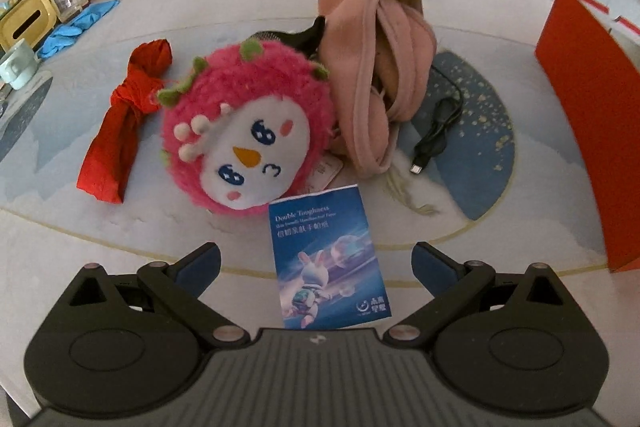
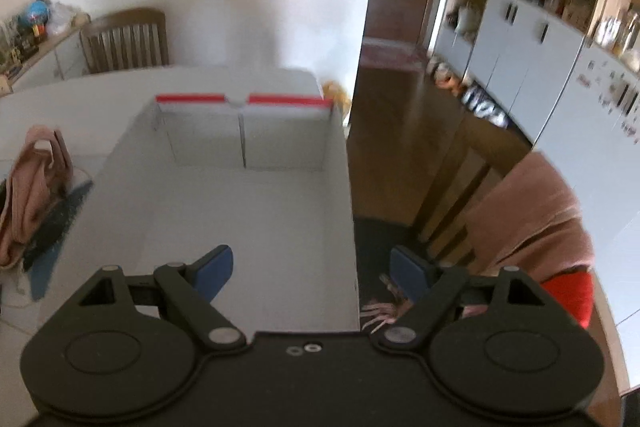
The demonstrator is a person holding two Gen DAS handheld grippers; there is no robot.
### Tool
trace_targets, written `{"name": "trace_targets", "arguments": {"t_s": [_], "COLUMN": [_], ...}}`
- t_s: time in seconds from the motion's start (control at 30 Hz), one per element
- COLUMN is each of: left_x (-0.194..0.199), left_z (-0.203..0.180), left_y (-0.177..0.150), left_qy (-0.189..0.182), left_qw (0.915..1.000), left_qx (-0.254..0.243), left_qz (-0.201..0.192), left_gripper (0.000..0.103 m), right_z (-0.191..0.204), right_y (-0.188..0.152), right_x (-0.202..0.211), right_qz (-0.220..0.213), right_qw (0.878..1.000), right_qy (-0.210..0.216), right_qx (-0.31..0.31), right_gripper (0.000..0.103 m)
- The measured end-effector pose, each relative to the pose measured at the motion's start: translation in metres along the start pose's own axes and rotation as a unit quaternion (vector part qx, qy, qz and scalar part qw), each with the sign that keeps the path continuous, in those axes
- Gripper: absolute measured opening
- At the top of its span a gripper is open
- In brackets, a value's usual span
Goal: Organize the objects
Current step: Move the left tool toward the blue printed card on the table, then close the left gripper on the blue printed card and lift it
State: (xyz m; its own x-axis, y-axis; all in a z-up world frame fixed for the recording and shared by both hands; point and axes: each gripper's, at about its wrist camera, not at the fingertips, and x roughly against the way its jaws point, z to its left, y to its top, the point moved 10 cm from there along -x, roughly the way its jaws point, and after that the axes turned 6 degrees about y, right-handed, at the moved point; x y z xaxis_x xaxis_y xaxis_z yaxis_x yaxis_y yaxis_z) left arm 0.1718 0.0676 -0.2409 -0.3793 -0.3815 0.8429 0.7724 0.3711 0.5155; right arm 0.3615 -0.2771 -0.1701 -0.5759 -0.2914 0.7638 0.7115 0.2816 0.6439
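Left wrist view showed the left tool (image 1: 316,261) spread wide and holding nothing, poised low over the desk (image 1: 120,247) with the blue tissue pack (image 1: 326,259) lying flat between its fingers. Just beyond lay the pink plush toy (image 1: 246,131), a knotted red cloth (image 1: 120,131), a pink scarf (image 1: 372,75) and a black USB cable (image 1: 438,125). To grip well, it likely needed to drop squarely and close on the pack's long edges, clear of the plush. The right tool (image 2: 312,273), equally wide and empty, hovered over the open white box (image 2: 248,187), the probable destination.
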Motion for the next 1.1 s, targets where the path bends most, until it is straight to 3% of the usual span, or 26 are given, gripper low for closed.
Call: {"name": "trace_targets", "arguments": {"t_s": [0.13, 0.2, 0.53, 0.73, 0.8, 0.87, 0.9, 1.1], "left_x": [-0.005, -0.005, -0.002, 0.002, 0.004, 0.006, 0.007, 0.026], "left_z": [0.001, 0.001, 0.002, -0.001, -0.001, -0.002, -0.002, -0.008], "left_y": [-0.001, -0.001, -0.003, -0.004, -0.005, -0.004, -0.005, 0.002], "left_qy": [0.008, 0.004, 0.003, 0.011, 0.009, 0.008, 0.007, -0.007], "left_qw": [0.9999, 0.9999, 0.9995, 0.9997, 0.9997, 0.9998, 0.9997, 0.9994], "left_qx": [0.006, 0.012, 0.03, 0.02, 0.02, 0.02, 0.022, 0.031], "left_qz": [0.003, 0.002, 0.001, 0.0, -0.002, -0.003, -0.002, -0.012], "left_gripper": [0.1, 0.097, 0.053, 0.052, 0.052, 0.052, 0.052, 0.052], "right_z": [-0.005, -0.006, -0.017, -0.02, -0.021, -0.022, -0.023, -0.026], "right_y": [-0.007, -0.011, -0.018, -0.02, -0.021, -0.022, -0.022, -0.021], "right_x": [-0.015, -0.021, -0.035, -0.041, -0.042, -0.044, -0.044, -0.044], "right_qz": [0.023, 0.034, 0.056, 0.068, 0.071, 0.073, 0.073, 0.076], "right_qw": [1.0, 0.999, 0.998, 0.998, 0.997, 0.997, 0.997, 0.997], "right_qy": [-0.003, -0.004, -0.013, -0.008, -0.008, -0.008, -0.009, 0.001], "right_qx": [-0.004, -0.003, -0.005, -0.004, -0.006, -0.006, -0.007, -0.012], "right_gripper": [0.079, 0.067, 0.049, 0.03, 0.015, 0.012, 0.005, 0.003]}}
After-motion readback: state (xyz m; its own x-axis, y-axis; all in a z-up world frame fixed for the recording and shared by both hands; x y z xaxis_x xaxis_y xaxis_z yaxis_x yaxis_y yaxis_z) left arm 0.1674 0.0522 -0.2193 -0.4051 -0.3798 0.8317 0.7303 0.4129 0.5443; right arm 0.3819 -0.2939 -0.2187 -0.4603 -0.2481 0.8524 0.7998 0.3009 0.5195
